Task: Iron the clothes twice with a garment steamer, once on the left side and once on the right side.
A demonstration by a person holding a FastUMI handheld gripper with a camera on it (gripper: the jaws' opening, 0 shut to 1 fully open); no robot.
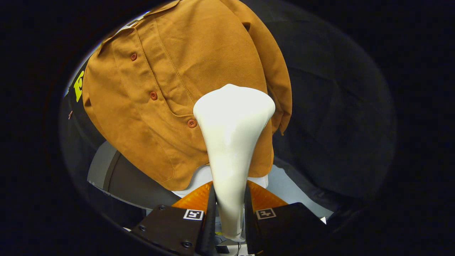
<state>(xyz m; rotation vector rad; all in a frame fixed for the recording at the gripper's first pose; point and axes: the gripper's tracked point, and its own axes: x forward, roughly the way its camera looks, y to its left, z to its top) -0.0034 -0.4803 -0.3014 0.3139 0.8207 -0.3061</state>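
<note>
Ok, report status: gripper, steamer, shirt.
Gripper shut on steamer, handle between both fingers. Steamer head against brown shirt, by the buttons near the hem. Nothing in the way.

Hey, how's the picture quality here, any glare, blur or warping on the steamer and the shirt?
Gripper view: the white steamer, clamped between the fingers, glares nearly featureless at its head; the brown shirt is evenly lit and sharp, its buttons crisp; fisheye bulges the shirt's edges into curves.

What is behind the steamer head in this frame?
The brown shirt hangs behind the steamer, which the tongs grip by its handle. The head covers part of the shirt's lower front, so whether it touches the fabric cannot be seen.
</note>
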